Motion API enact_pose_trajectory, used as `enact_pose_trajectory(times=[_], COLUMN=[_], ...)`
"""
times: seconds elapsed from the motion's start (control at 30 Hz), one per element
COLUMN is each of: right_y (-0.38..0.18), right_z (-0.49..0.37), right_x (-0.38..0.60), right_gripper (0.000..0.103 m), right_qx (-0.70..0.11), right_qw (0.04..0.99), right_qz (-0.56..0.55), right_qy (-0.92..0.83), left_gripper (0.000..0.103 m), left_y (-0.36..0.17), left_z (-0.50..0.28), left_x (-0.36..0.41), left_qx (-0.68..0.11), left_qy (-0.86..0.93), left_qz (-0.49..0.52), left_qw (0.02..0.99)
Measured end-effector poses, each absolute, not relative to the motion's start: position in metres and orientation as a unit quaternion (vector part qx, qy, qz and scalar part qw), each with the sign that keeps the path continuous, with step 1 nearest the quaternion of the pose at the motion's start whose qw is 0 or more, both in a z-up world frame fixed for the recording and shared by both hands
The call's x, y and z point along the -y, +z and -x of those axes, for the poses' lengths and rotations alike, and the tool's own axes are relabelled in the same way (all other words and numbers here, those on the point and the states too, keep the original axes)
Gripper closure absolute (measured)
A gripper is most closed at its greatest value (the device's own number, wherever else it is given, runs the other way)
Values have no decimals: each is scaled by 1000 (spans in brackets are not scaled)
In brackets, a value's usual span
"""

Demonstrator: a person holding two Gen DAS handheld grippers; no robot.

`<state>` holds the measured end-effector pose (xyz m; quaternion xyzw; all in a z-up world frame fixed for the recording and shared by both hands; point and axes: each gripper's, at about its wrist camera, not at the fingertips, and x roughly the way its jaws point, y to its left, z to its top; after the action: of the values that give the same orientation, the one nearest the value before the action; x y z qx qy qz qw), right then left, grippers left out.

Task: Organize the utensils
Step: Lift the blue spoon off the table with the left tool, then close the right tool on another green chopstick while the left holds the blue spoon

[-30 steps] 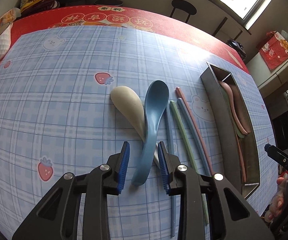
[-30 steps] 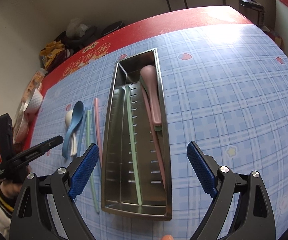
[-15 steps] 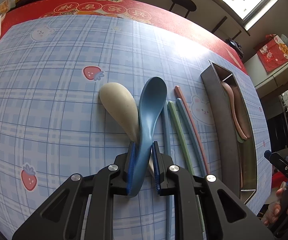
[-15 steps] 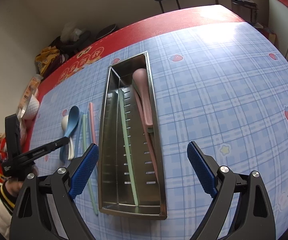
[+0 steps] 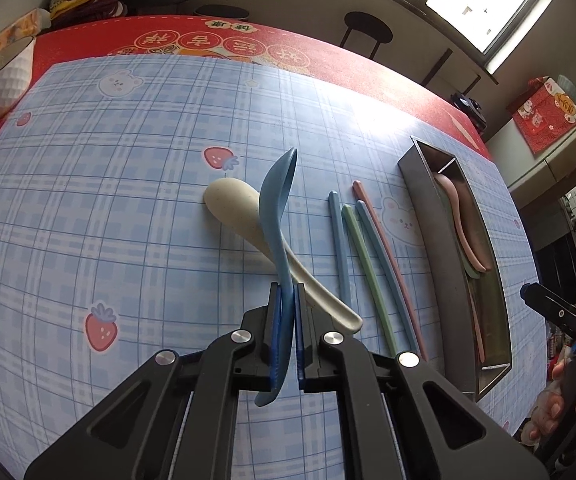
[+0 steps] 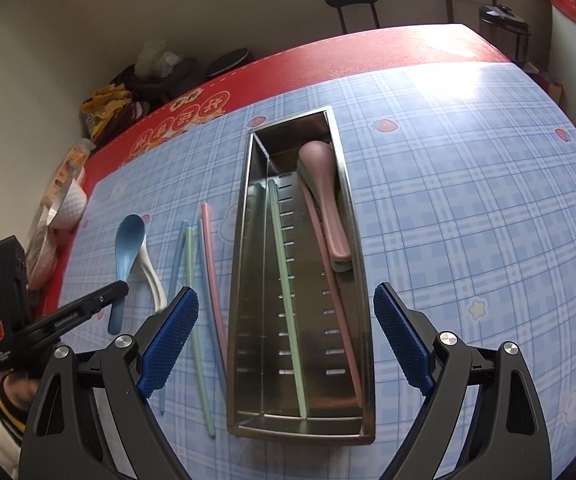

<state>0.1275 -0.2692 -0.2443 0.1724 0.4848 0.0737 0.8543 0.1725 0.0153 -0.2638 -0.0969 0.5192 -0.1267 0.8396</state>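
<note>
Left gripper (image 5: 286, 300) clamping blue spoon (image 5: 276, 216) by handle, jaws having just closed onto it; bowl tilting on edge, crossing over cream spoon (image 5: 248, 216) lying on checked cloth (image 5: 88, 220). Right gripper (image 6: 286, 336) hanging wide open, empty, above steel tray (image 6: 244, 248). Loose chopsticks (image 5: 367, 256) lying between spoons and tray; pink spoon (image 6: 323, 192) resting inside tray's right compartment.

Blue spoon (image 5: 278, 216): handle middle hidden between the left gripper (image 5: 286, 344) pads. Cream spoon (image 5: 240, 212): partly covered by the blue spoon crossing it. Green spoon (image 6: 341, 266) in metal tray (image 6: 357, 276): mostly hidden beneath the pink spoon (image 6: 323, 184). Chopsticks (image 5: 371, 264): near ends hidden behind gripper body. Right gripper (image 6: 284, 342): body cut off by lower edge.
</note>
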Motion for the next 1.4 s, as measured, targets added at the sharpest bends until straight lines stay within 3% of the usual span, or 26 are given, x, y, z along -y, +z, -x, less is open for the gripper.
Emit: enact_pose_trajectory(times=[0.27, 0.33, 0.43, 0.6, 0.8, 1.4], right_y=[-243, -242, -242, -249, -268, -300], right_z=[-131, -131, -131, -130, -134, -149], right_x=[224, 209, 188, 157, 140, 120], right_gripper=[17, 28, 35, 63, 84, 90], right_qx=[-494, -494, -495, -505, -523, -551], right_qw=[853, 856, 857, 852, 844, 832], right_qz=[-125, -99, -71, -41, -41, -16], right_qy=[110, 113, 121, 130, 112, 56], left_gripper=[97, 97, 97, 97, 97, 97], left_y=[-258, -255, -250, -244, -243, -248], left_z=[-138, -131, -124, -112, -106, -101], left_x=[-40, -47, -56, -71, -92, -120], left_qx=[-507, -502, -493, -484, -482, -489], left_qy=[-108, -108, -107, -102, -95, -99], left_qz=[90, 91, 88, 83, 83, 77], left_qw=[851, 853, 859, 865, 867, 863])
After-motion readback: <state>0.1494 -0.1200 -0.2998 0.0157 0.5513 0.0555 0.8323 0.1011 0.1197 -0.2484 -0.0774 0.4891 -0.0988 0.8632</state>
